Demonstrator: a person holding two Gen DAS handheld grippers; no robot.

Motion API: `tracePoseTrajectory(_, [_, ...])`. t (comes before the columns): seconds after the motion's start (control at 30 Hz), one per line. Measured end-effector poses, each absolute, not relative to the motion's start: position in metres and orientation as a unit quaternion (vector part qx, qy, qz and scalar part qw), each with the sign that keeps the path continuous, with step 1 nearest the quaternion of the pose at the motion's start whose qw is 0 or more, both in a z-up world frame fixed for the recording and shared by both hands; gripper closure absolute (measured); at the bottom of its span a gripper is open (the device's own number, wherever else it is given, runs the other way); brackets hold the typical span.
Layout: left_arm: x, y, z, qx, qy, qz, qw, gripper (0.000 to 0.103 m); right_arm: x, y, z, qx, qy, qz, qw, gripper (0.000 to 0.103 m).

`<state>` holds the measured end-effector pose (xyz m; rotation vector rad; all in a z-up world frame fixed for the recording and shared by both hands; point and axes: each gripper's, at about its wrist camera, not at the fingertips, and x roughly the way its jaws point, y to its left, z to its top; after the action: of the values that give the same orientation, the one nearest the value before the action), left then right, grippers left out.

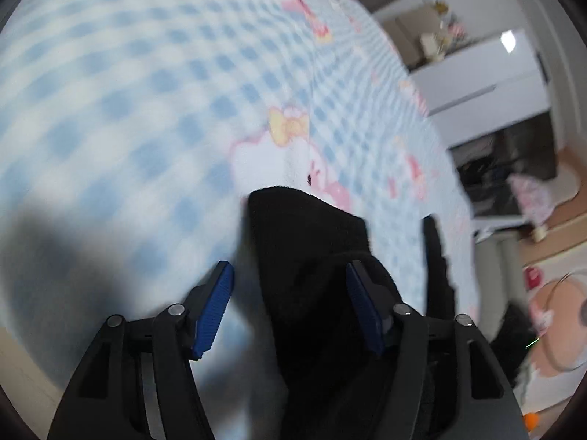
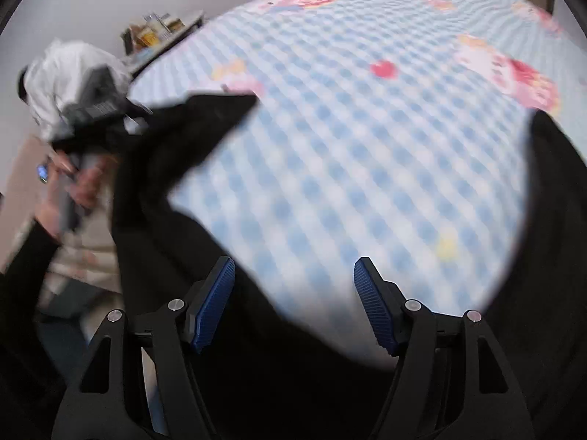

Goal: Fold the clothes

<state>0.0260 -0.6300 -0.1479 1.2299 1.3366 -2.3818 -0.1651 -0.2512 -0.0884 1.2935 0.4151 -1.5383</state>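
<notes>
Two blurred fisheye views over a bed spread with a blue-and-white checked sheet (image 1: 154,84) printed with pink and yellow cartoon figures. In the left wrist view, left gripper (image 1: 288,306) near the bottom, blue ribbed pads (image 1: 214,310) spread wide apart, gripping nothing. Black garment (image 1: 312,256) rising as a dark tongue of fabric from the lower edge, passing between the pads and lying closer to the right-hand pad, partly draped behind it; contact with that pad impossible to tell. Garment's far tip resting on the sheet just below a pink-outlined cartoon figure (image 1: 279,135). Far right, beyond the bed edge, white cabinets (image 1: 484,73) and a cluttered floor, all soft with blur. In the right wrist view, right gripper (image 2: 293,304) also spread wide, blue pads (image 2: 374,308) well apart and holding nothing. Same black garment (image 2: 176,168) sweeping from the far left, where a pointed corner lies on the sheet (image 2: 367,146), down and across beneath both fingers at the near edge; another dark fold at the right edge. At the far left, the person's hand (image 2: 77,190) gripping the handle of the other gripper, a black sleeve (image 2: 25,256) below it.
</notes>
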Motion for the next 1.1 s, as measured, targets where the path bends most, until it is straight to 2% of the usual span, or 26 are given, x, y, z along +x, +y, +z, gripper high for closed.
tracePoseTrajectory(0.03, [0.023,-0.631,-0.146,0.409,0.438,-0.796,0.079,0.062,-0.167,-0.266,-0.090,0.550,0.162,-0.631,0.523,0.030])
tracePoseTrajectory(0.1, [0.018,-0.634,-0.143,0.409,0.424,-0.803,0.091,0.061,-0.173,-0.301,-0.108,0.581,0.152,-0.612,0.515,0.026])
tracePoseTrajectory(0.2, [0.011,-0.646,-0.152,0.411,0.439,-0.792,0.110,0.059,-0.183,-0.354,-0.134,0.625,0.136,-0.583,0.501,0.014])
tracePoseTrajectory(0.23, [0.009,-0.651,-0.155,0.411,0.445,-0.787,0.116,0.060,-0.186,-0.371,-0.143,0.640,0.130,-0.572,0.496,0.014])
tracePoseTrajectory(0.27, [0.010,-0.652,-0.148,0.406,0.437,-0.793,0.126,0.068,-0.189,-0.389,-0.152,0.654,0.124,-0.562,0.491,0.015])
tracePoseTrajectory(0.3, [0.012,-0.653,-0.136,0.397,0.422,-0.804,0.136,0.078,-0.192,-0.407,-0.160,0.668,0.119,-0.551,0.486,0.025])
tracePoseTrajectory(0.33, [0.015,-0.653,-0.125,0.388,0.407,-0.814,0.147,0.093,-0.194,-0.421,-0.160,0.668,0.122,-0.548,0.489,0.041])
tracePoseTrajectory(0.37, [0.017,-0.653,-0.113,0.379,0.392,-0.823,0.157,0.094,-0.193,-0.429,-0.147,0.648,0.137,-0.555,0.504,0.057])
tracePoseTrajectory(0.4, [0.019,-0.654,-0.102,0.370,0.377,-0.832,0.167,0.094,-0.192,-0.438,-0.133,0.627,0.153,-0.561,0.519,0.081])
tracePoseTrajectory(0.47, [0.028,-0.664,-0.099,0.362,0.370,-0.833,0.195,0.095,-0.189,-0.436,-0.117,0.610,0.168,-0.565,0.530,0.093])
tracePoseTrajectory(0.6, [0.047,-0.688,-0.099,0.347,0.364,-0.827,0.251,0.094,-0.183,-0.415,-0.095,0.595,0.188,-0.566,0.538,0.092])
tracePoseTrajectory(0.67, [0.057,-0.700,-0.100,0.339,0.360,-0.823,0.279,0.090,-0.179,-0.405,-0.084,0.588,0.197,-0.567,0.542,0.083])
tracePoseTrajectory(0.7, [0.062,-0.706,-0.100,0.336,0.359,-0.820,0.293,0.087,-0.178,-0.400,-0.078,0.585,0.202,-0.567,0.544,0.070])
tracePoseTrajectory(0.73, [0.063,-0.710,-0.112,0.348,0.373,-0.811,0.286,0.072,-0.176,-0.395,-0.073,0.581,0.207,-0.567,0.546,0.061])
tracePoseTrajectory(0.77, [0.063,-0.713,-0.129,0.368,0.394,-0.798,0.270,0.060,-0.174,-0.390,-0.067,0.577,0.211,-0.567,0.548,0.059])
tracePoseTrajectory(0.9, [0.080,-0.712,-0.145,0.313,0.465,-0.804,0.199,0.056,-0.168,-0.363,-0.051,0.567,0.229,-0.565,0.554,0.058])
tracePoseTrajectory(0.97, [0.090,-0.712,-0.151,0.279,0.498,-0.805,0.163,0.034,-0.170,-0.318,-0.069,0.581,0.240,-0.555,0.545,0.056])
tracePoseTrajectory(1.0, [0.095,-0.711,-0.154,0.261,0.514,-0.804,0.144,0.030,-0.171,-0.298,-0.073,0.586,0.247,-0.552,0.539,0.054])
tracePoseTrajectory(1.1, [0.085,-0.710,-0.157,0.286,0.502,-0.803,0.145,0.030,-0.173,-0.235,-0.087,0.600,0.269,-0.543,0.522,0.052])
